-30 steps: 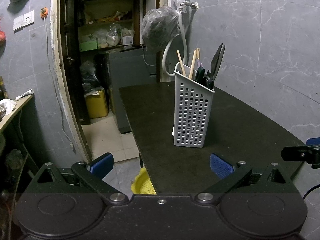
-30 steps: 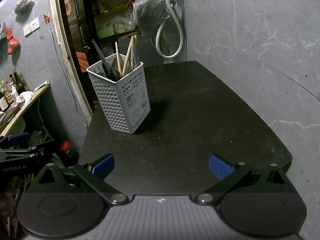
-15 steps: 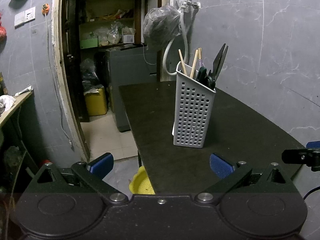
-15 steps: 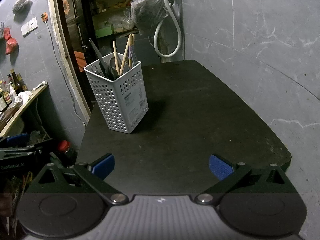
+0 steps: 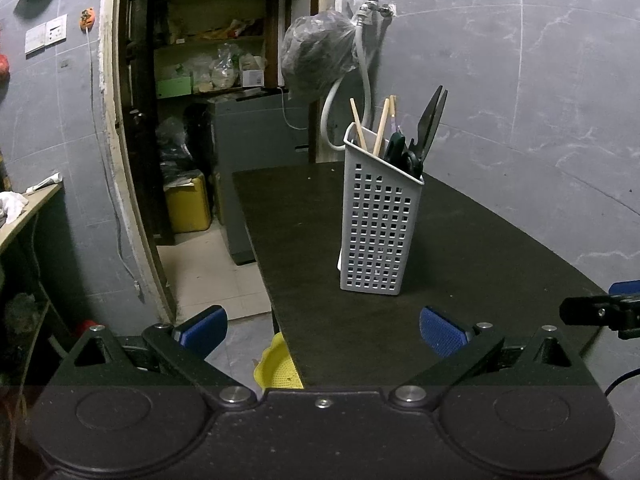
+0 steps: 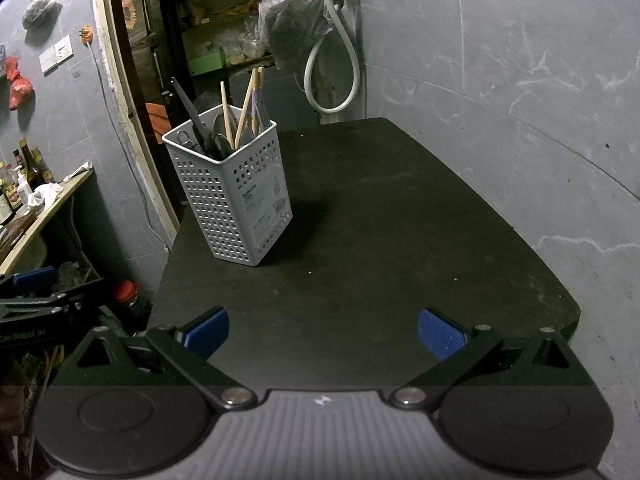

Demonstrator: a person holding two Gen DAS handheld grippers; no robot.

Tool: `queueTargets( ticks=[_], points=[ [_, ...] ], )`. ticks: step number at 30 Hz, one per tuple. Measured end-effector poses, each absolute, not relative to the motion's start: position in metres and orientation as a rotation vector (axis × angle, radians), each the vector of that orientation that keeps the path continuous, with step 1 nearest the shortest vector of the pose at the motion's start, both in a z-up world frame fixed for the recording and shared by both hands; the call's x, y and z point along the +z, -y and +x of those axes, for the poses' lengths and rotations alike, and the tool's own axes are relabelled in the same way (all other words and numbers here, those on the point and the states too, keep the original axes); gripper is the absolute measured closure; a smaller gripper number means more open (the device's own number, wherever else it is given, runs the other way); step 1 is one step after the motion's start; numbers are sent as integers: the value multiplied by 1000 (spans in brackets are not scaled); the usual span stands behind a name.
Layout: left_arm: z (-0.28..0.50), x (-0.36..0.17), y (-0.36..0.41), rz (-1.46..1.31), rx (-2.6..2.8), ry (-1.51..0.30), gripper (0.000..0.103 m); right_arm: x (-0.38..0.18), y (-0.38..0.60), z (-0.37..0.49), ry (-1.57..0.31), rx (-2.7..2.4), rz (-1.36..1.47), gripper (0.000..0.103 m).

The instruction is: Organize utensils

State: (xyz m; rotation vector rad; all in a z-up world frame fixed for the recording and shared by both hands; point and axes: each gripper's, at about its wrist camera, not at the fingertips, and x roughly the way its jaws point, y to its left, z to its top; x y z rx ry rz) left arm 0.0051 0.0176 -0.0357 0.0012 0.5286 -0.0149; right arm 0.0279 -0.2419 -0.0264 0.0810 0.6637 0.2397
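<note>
Ahead on the table, I see the caddy upright, far-left of my empty, spread right gripper, nearer my likewise spread left gripper.

A pale grey utensil basket, pierced all over with a regular grid of small square holes, is seen on a matt black counter. Light wooden chopsticks and black-handled scissors are held in it. Bright blue pads are carried on the black fingers of the left gripper and the right gripper. The wall is tiled in grey with faint white marble veining. A yellow jerrycan is seen beyond the counter's far left corner.
</note>
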Motion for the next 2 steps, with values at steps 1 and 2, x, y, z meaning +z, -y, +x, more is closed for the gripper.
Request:
queueTargets(
  ticks=[1, 2],
  points=[
    [5, -36, -17, 1, -14, -531, 1, -26, 242, 28, -664, 240, 81, 0],
    [6, -36, -18, 0, -13, -533, 1, -27, 243, 28, -664, 240, 81, 0]
  ],
)
